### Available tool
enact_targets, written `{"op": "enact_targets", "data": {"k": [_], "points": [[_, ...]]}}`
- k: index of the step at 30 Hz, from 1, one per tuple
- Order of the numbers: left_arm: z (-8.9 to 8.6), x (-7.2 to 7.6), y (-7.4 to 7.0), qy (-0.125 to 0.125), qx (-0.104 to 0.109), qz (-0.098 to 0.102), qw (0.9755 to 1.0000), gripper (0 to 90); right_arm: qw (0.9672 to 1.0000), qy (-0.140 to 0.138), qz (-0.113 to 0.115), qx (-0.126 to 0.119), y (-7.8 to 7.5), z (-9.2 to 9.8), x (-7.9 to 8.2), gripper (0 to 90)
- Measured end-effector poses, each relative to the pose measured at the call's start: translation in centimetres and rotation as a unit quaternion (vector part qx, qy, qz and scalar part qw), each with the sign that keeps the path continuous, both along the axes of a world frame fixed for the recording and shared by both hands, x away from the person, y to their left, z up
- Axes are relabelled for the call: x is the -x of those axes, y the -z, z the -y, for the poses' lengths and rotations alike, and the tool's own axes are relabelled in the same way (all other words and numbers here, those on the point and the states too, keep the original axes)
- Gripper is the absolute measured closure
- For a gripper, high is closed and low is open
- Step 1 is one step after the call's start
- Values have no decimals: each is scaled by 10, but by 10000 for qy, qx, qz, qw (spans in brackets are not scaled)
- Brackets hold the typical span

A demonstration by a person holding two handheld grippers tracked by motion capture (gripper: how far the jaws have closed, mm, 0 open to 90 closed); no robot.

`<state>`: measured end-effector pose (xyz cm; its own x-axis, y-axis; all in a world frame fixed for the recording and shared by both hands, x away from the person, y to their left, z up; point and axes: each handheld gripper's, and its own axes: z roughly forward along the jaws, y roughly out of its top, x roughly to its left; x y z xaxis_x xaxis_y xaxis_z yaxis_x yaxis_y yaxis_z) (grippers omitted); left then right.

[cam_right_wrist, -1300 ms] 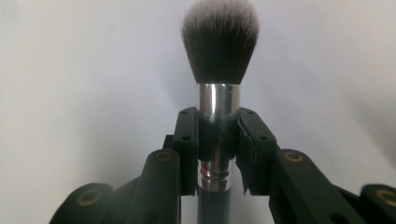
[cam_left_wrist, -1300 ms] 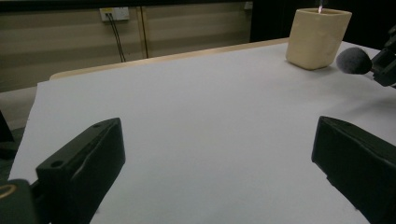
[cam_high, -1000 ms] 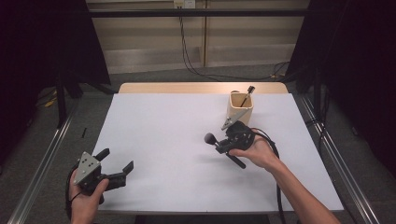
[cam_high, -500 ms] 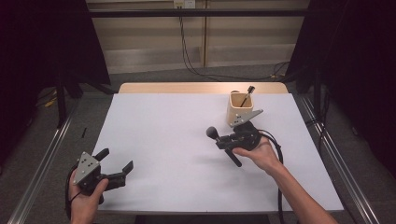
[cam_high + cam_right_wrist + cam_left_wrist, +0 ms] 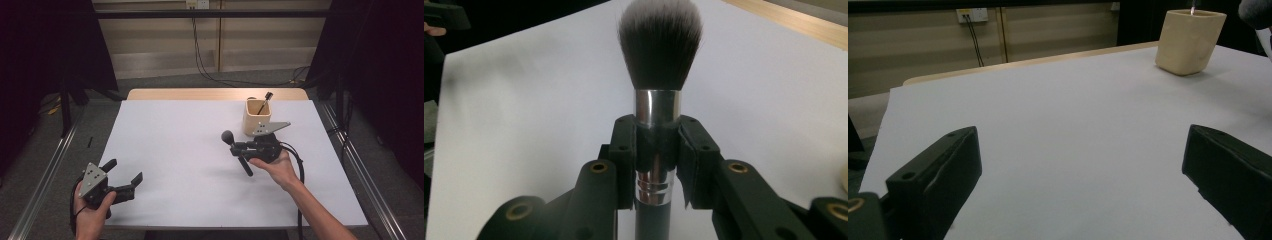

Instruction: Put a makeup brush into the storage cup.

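Your right gripper (image 5: 239,148) has its fingers (image 5: 621,150) pinching a makeup brush (image 5: 658,75) by the silver ferrule just below the bristles; in the right gripper view the two pads sit tight on either side of the metal band, with the dark, pale-tipped bristle head standing straight up between them and the grey handle running down out of the frame. From the high view, the brush (image 5: 236,150) is held above the white table (image 5: 175,150), right of the middle, its round head pointing toward the far left and its handle slanting down toward your near side, with its shadow showing faintly on the sheet beneath. Just behind your right hand (image 5: 277,167) stands a cream-coloured cup (image 5: 256,120) near the far right part of the table, with another slim dark tool (image 5: 264,104) leaning inside it. Your left gripper (image 5: 122,176) is at the near left corner, well apart from the brush, and its fingers (image 5: 935,180) are spread wide with nothing between them; the left gripper view looks across bare white sheet toward the cup (image 5: 1189,42) in the distance.
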<state>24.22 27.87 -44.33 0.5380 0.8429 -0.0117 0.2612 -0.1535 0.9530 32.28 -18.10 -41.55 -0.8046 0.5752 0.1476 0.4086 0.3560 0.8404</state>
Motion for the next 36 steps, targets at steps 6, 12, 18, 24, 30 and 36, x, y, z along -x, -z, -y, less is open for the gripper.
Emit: {"op": "enact_targets", "data": {"k": [6, 12, 18, 24, 30, 36], "points": [[0, 0, 0, -2, 9, -5, 10000, 25, 9992, 94, 138, -364, -1, 2, 2, 715], [0, 0, 0, -7, 27, -7, 10000, 25, 9967, 241, 306, -706, 0, 2, 7, 716], [0, 0, 0, 5, 14, -2, 10000, 25, 9952, 342, 388, -835, 1, 0, 10, 716], [0, 0, 0, 3, 19, -3, 10000, 25, 9935, 381, 447, -980, -6, 2, 9, 716], [1, 0, 0, -20, 29, 1, 10000, 25, 9919, 468, 542, -1053, -14, 5, 7, 716], [-1, -1, 1, -75, 41, -14, 10000, 25, 9889, 595, 649, -1195, -25, 10, 3, 716]]}}
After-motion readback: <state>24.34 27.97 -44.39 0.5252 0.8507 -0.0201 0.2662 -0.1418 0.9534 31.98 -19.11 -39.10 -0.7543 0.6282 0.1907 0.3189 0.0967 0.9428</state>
